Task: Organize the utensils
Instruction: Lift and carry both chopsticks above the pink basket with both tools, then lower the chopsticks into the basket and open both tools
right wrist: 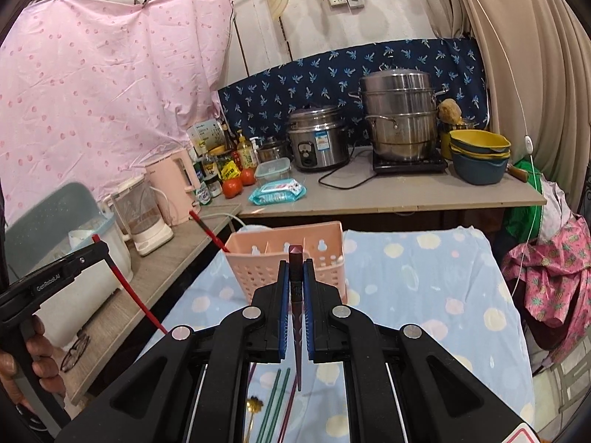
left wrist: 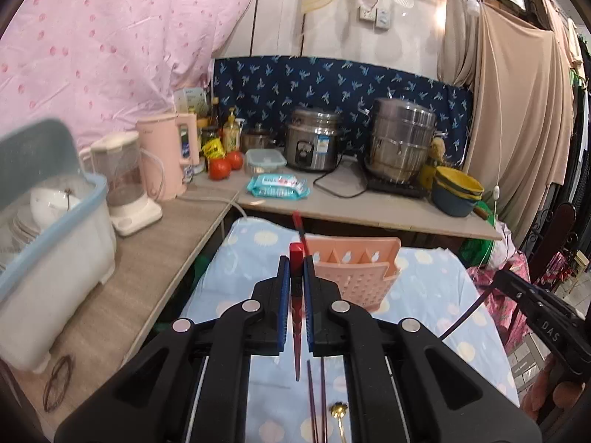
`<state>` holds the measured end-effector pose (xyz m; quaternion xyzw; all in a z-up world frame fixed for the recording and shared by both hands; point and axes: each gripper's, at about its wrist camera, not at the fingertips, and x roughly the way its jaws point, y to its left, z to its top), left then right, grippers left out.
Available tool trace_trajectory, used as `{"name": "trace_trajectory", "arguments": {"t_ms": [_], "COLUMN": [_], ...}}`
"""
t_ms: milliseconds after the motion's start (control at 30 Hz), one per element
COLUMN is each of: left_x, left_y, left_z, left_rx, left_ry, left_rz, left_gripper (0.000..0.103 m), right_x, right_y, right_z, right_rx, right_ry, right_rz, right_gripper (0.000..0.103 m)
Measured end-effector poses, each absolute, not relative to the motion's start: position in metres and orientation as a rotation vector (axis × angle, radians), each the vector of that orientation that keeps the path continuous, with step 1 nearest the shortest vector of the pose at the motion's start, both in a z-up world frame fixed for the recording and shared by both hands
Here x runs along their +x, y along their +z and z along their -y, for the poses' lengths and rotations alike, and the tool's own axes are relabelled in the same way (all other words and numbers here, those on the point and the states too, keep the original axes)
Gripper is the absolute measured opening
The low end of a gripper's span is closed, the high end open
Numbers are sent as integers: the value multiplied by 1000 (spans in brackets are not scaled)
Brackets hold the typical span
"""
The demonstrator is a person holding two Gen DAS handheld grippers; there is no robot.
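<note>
My left gripper point(left wrist: 296, 264) is shut on a red chopstick point(left wrist: 295, 317) whose thin tip hangs down over the cloth. A pink slotted utensil holder point(left wrist: 354, 277) stands just ahead of it to the right, with another red chopstick point(left wrist: 298, 227) leaning out of its left compartment. My right gripper point(right wrist: 295, 265) is shut on a dark maroon chopstick point(right wrist: 296, 254), just in front of the holder point(right wrist: 258, 269). On the cloth below lie green chopsticks point(right wrist: 277, 398), purple chopsticks point(left wrist: 317, 402) and a gold spoon point(right wrist: 255, 404). The left gripper point(right wrist: 99, 251) also shows in the right wrist view.
The holder stands on a table under a blue flowered cloth point(right wrist: 424, 295). A counter to the left carries a dish rack point(left wrist: 55, 243), blender, pink kettle point(left wrist: 166, 155) and eyeglasses point(right wrist: 75, 352). The back counter holds a rice cooker point(right wrist: 317, 140), steamer pots, stacked bowls point(right wrist: 480, 158), tomatoes and wipes.
</note>
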<state>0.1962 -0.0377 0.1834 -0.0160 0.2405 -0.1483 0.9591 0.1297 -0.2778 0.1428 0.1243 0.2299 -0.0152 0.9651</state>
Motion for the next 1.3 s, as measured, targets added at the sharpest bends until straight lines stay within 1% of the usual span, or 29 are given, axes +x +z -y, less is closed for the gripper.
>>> {"name": "trace_trajectory", "arguments": {"t_ms": [400,600,800,1100,1300], "left_x": [238,267,302,337,348], "left_y": [254,269,252,209,194], "left_z": [67,81,93,99,98], "left_rx": [-70,-72,-66,-55,-46], "left_ry": [-337,-321,-304,-294,-282], "left_rz": [-347,-302,-336,-423,-454], "left_gripper": [7,7,7,7,7], "right_x": [190,227,264,306,320], "right_y": [208,234,225,183,160], "right_z": [294,299,301,299,296], "right_rx": [233,226,223,228,225], "right_ry": [-40,-47,-50,-40,-40], "right_rz": [-349,-299,-328,-435,-479], "right_gripper": [7,7,7,7,7]}}
